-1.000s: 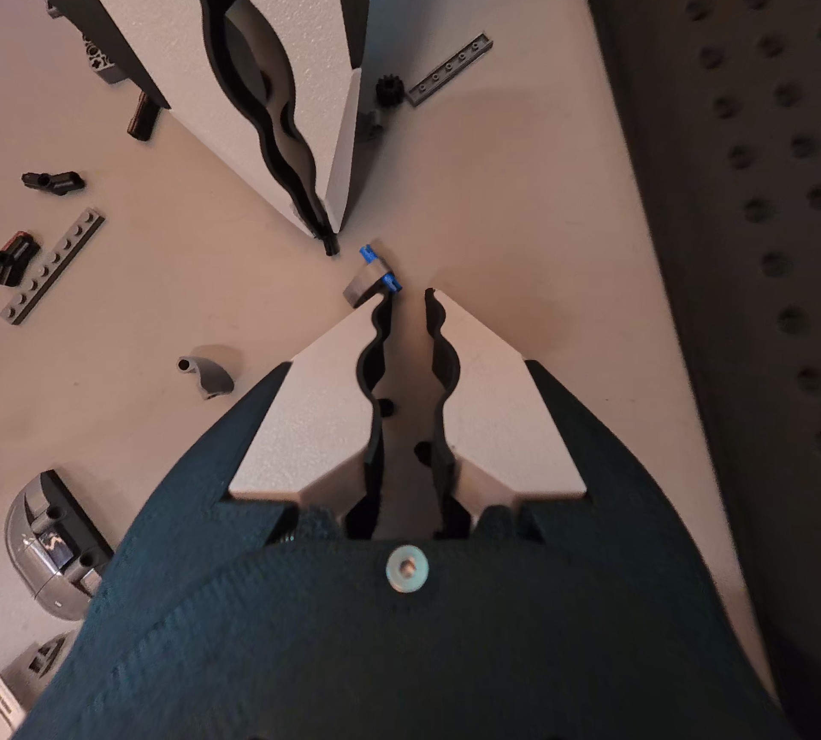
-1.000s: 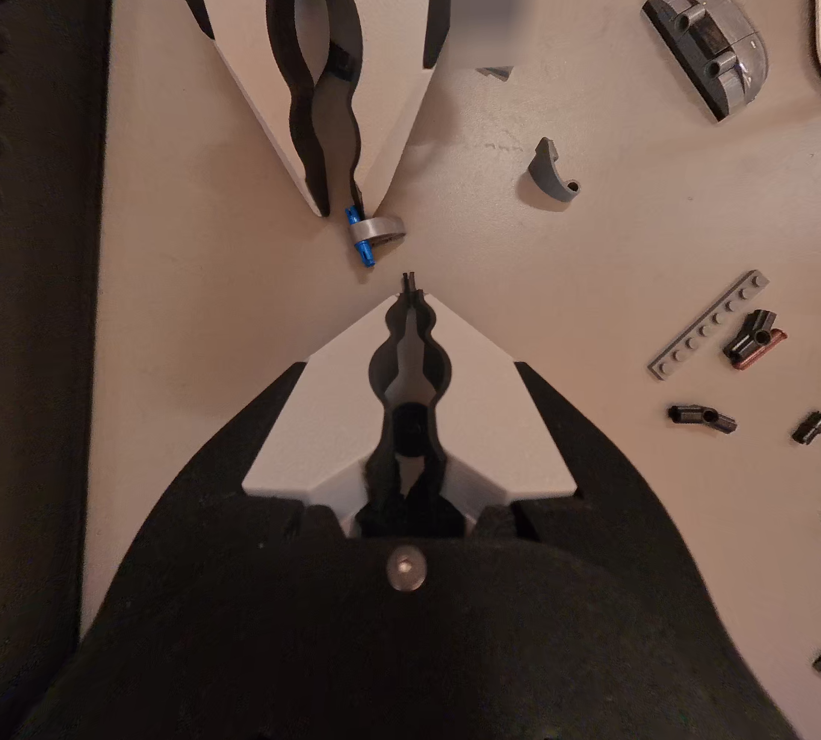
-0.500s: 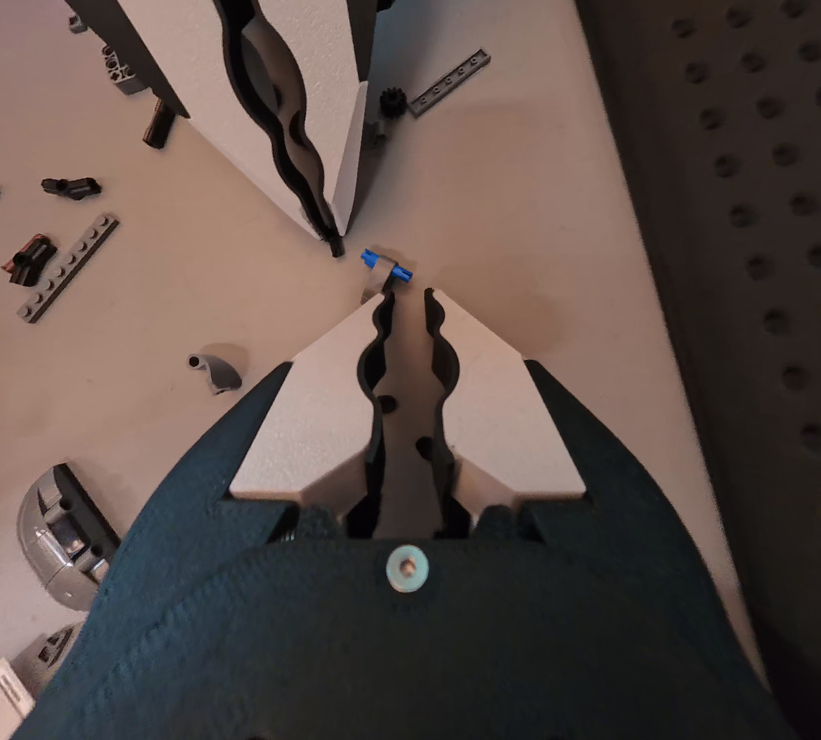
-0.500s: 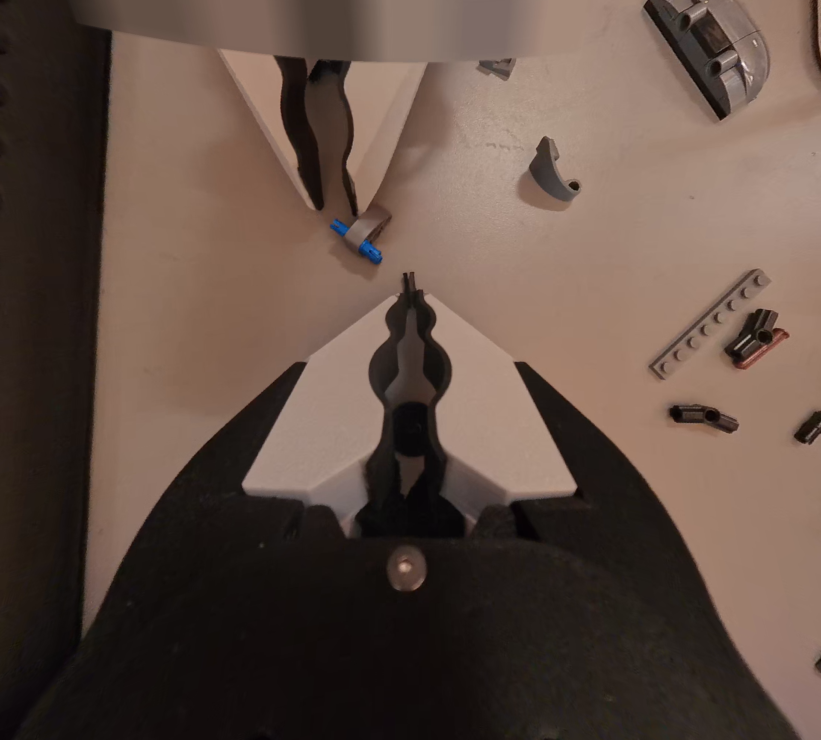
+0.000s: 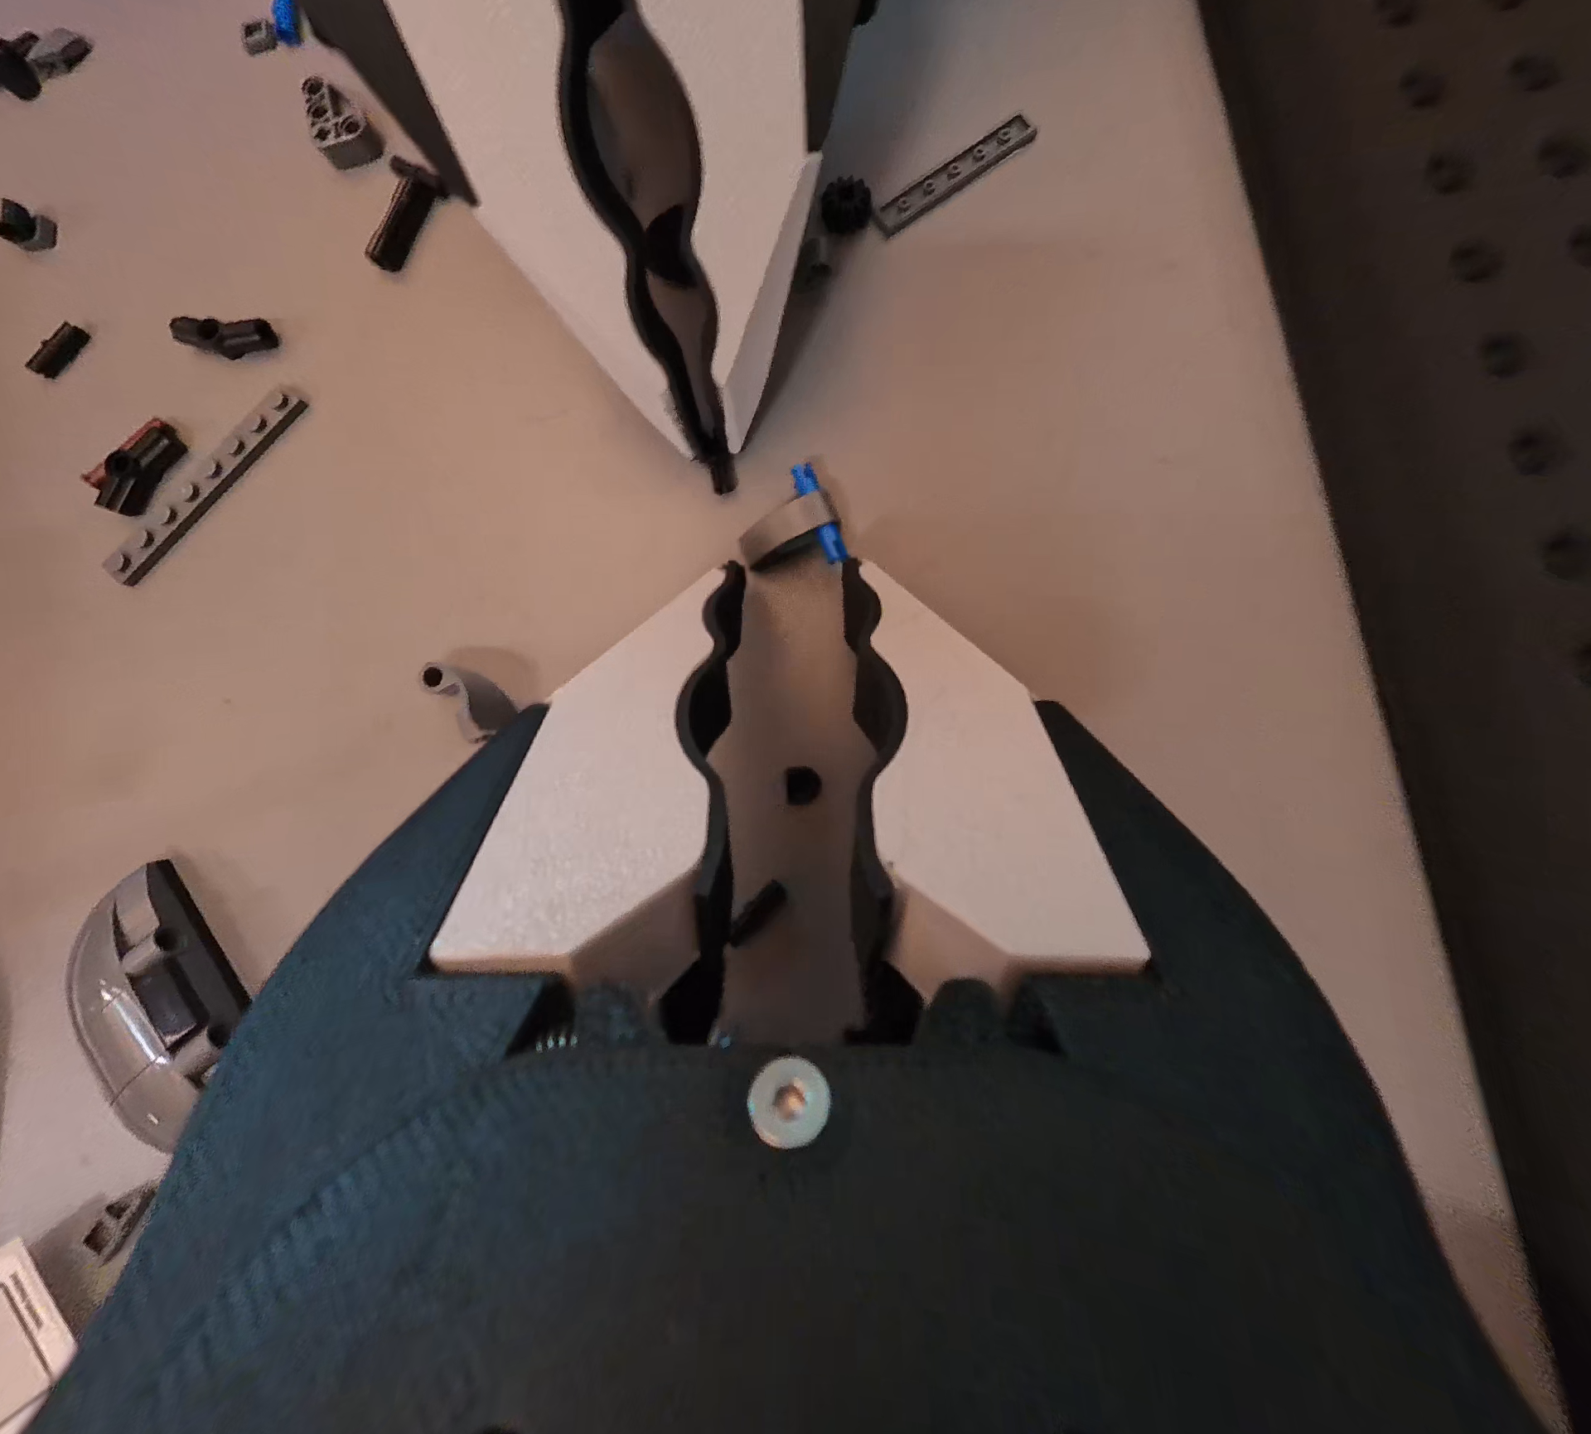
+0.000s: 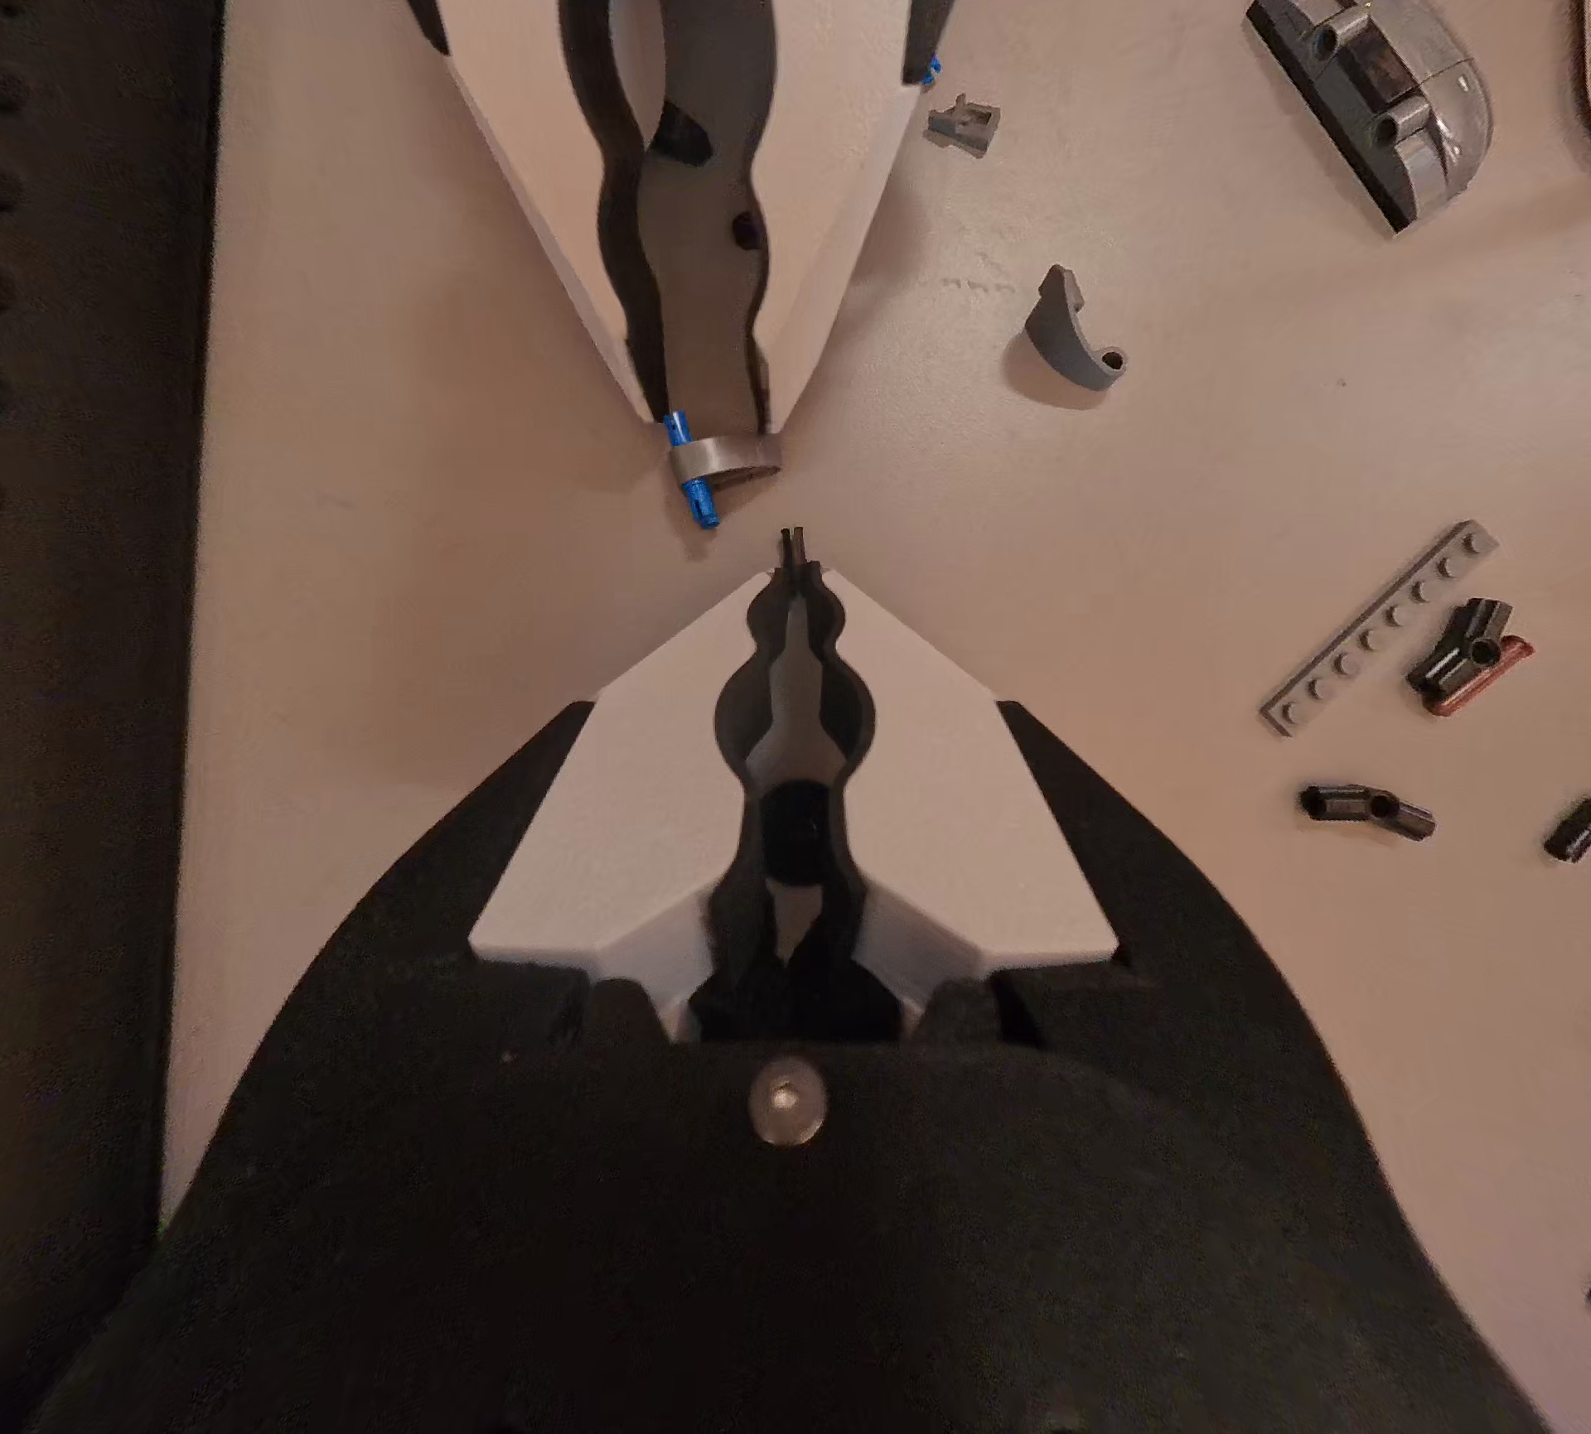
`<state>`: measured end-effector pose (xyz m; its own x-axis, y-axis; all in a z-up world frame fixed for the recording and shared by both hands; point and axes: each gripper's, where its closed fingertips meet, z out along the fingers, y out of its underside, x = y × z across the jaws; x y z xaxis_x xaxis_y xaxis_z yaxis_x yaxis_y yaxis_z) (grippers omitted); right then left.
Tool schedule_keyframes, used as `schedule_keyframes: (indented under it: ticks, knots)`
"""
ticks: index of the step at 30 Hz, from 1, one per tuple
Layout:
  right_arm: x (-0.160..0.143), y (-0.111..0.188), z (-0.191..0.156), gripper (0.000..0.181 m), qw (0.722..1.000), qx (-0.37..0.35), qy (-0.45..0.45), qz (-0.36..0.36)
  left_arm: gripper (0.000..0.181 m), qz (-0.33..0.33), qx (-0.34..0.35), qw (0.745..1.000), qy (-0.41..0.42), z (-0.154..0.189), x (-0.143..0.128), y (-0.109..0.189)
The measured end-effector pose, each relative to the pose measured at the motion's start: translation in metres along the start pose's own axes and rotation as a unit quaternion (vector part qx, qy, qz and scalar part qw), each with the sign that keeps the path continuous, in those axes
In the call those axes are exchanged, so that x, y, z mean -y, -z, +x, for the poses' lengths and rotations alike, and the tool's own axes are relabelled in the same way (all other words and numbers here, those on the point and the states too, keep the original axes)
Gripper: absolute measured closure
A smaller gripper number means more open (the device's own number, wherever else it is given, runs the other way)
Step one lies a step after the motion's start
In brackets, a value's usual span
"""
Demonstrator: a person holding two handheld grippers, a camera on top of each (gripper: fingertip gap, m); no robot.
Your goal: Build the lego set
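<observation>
1. Curved grey piece [image 5: 788, 530] w/ a blue pin [image 5: 831, 539] through it lies on the table [image 5: 516, 497], at the tips of the left gripper [image 5: 790, 573], whose fingers are spread apart.
2. Right gripper [image 6: 794, 571] pressed together, pinching a small black pin [image 6: 793, 545].
3. Both pins small, smooth plastic; finger pads wavy, black.
4. Table matte, pale; studded grey plate [image 6: 1377, 640] off to the side.

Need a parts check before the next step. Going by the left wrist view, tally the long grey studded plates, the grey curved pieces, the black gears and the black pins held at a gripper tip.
Long grey studded plates: 2
Grey curved pieces: 2
Black gear: 1
Black pin: 1
Total: 6
</observation>
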<state>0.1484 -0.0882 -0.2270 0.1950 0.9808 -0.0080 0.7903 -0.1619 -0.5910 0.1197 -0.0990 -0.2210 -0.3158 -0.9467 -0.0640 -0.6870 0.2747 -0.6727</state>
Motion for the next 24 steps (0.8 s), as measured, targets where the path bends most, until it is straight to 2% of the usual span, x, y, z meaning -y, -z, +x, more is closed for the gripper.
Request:
schedule_keyframes:
  ticks: [9,15,19,24]
  knots:
    - [0.0003,0.0001,-0.0005,0.179,1.0,0.0,0.002,0.001,0.153,-0.002,0.005,1.0,-0.004,-0.0006,0.0016,-0.0059]
    - [0.0003,0.0001,-0.0006,0.179,1.0,0.0,0.001,0.002,0.16,-0.008,0.004,1.0,-0.006,0.0007,0.0007,-0.0077]
    - [0.0003,0.0001,-0.0005,0.179,1.0,0.001,0.001,0.003,0.173,-0.013,0.012,1.0,-0.012,-0.0011,-0.0009,-0.0071]
    - [0.0001,0.0002,-0.0006,0.179,1.0,0.001,0.001,0.003,0.175,-0.013,0.013,1.0,-0.01,-0.0014,-0.0011,-0.0071]
